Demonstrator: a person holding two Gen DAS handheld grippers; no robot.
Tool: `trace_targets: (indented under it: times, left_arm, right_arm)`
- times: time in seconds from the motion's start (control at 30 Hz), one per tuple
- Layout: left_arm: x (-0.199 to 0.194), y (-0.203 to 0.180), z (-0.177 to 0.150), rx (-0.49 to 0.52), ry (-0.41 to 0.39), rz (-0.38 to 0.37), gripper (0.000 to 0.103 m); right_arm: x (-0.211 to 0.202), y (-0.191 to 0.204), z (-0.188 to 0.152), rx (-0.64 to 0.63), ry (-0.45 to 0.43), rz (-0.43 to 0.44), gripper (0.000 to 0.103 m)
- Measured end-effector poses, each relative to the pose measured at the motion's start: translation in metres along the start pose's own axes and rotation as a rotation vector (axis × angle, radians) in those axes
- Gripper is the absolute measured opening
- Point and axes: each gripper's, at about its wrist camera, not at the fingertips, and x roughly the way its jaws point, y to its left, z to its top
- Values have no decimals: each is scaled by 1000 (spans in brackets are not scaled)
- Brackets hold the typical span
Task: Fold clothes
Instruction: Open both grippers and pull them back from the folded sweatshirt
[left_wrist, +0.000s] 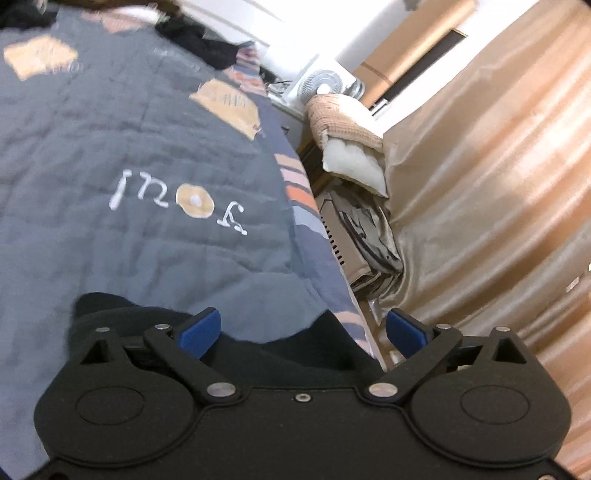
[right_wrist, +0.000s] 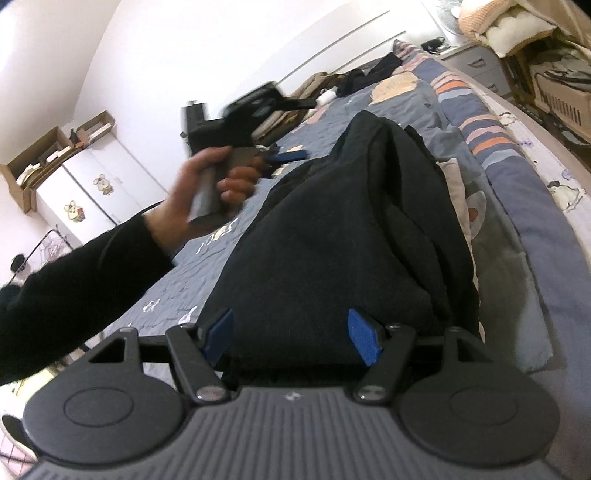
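Directly ahead of the right tool (right_wrist: 291, 338), on the blue quilted bed (right_wrist: 517, 206): a black fleece garment (right_wrist: 351, 229), long axis running away, between spread, unclenched pads. Nearer than the left tool (left_wrist: 303, 330), likewise released and empty, off to the garment's left.

Matt black knit garment (right_wrist: 332, 236) lies on quilted cloth bedspread (left_wrist: 129, 147); curtain (left_wrist: 498, 184) glossy satin.

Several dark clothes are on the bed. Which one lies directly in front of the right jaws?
The big black garment, bunched lengthwise along the blue quilt. The other dark clothes lie far off at the bed's far end.
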Motion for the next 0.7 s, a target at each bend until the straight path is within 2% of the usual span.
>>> trace_targets:
  times: [0.17,0.37,0.43,0.57,0.7]
  left_arm:
    - [-63,-22,-31,123,-34,76,97]
    - [-117,-45,-79,265,-22,188,97]
    - [-133,-54,-99,323,-18,216,99]
    - [-159,-70,-131,378,-15,209,103]
    - [-176,-78,-155,365,-13,198,103]
  right_arm:
    - [1,8,1,27,-6,-41,72]
    - [-1,23,3,44,-26,-78,78]
    - [-6,29,2,46,-49,-95,83]
    - [-13,40,1,56,-61,-158,91]
    - [-18,53,0,30,-43,-234,95]
